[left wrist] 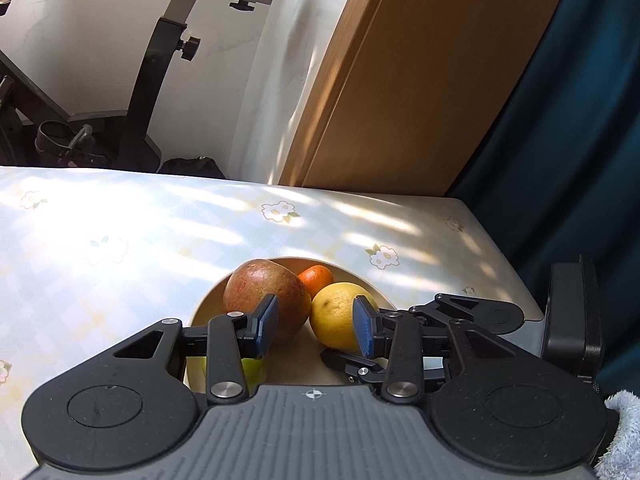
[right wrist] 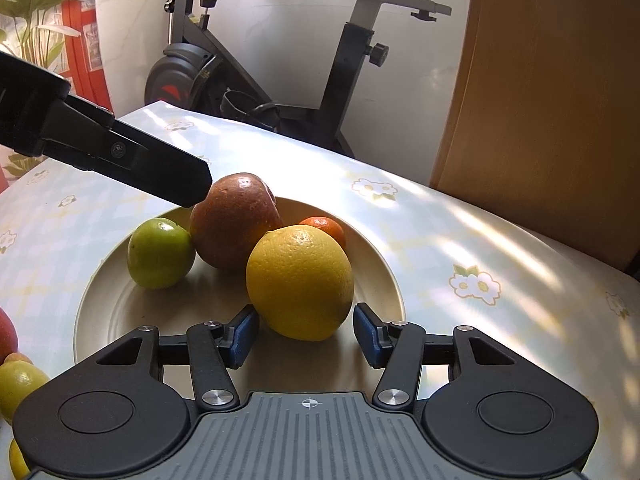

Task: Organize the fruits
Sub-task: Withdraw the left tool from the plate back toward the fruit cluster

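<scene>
While both jaws gape empty, a dimpled lemon (right wrist: 300,282) sits on the smooth round plate (right wrist: 384,276).

- Plate (right wrist: 380,280): plain cream.
- Large apple (right wrist: 234,220): mottled red-brown with greenish patches.
- Citrus fruit (right wrist: 300,284): yellow, pitted skin.
- Small fruit (right wrist: 160,252): green.
- Mandarin (right wrist: 326,228): orange.
- Tablecloth (right wrist: 460,240): pale blue-and-yellow check with white flowers.
- Right gripper (right wrist: 305,334): black frame, blue pads.
- Left gripper (left wrist: 316,326): black frame, blue pads.
- Door panel (left wrist: 420,80): brown wood.
</scene>
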Demonstrator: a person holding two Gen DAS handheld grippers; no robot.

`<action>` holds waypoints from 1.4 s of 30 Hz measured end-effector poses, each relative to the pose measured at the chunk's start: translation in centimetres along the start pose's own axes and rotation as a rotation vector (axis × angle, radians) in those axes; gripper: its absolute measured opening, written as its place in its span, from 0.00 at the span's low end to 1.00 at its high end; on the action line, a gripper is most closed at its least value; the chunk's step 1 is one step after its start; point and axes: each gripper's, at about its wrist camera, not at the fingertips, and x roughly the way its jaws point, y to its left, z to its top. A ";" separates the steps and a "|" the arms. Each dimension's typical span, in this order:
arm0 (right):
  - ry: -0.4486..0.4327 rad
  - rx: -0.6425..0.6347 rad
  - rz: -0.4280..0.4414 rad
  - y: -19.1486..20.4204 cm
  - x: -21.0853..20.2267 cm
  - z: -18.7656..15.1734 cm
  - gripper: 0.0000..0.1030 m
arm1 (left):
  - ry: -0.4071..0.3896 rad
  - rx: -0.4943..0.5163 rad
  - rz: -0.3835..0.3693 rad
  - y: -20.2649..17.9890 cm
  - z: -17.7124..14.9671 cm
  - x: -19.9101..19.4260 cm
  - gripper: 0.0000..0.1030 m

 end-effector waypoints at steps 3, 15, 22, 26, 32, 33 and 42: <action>0.005 -0.004 -0.019 0.1 -0.5 0.1 0.47 | -0.004 0.014 0.025 -0.1 0.1 -0.3 0.41; -0.057 0.062 -0.036 0.9 -5.3 0.5 0.49 | -0.058 0.047 0.108 0.6 0.0 -4.5 0.43; -0.091 0.110 -0.027 2.2 -7.2 -0.1 0.49 | -0.070 0.080 0.210 2.0 -0.8 -7.4 0.43; -0.094 0.125 -0.015 3.3 -7.7 -0.8 0.49 | -0.073 0.090 0.234 3.1 -1.5 -8.9 0.43; -0.112 0.162 0.008 5.2 -8.8 -1.9 0.49 | -0.057 0.058 0.240 4.8 -2.8 -10.7 0.44; -0.118 0.170 0.010 5.5 -9.2 -2.2 0.49 | -0.048 0.048 0.234 5.0 -3.1 -11.0 0.44; -0.195 0.250 -0.009 6.7 -12.5 -6.1 0.49 | -0.081 0.012 0.189 3.9 -6.1 -11.8 0.44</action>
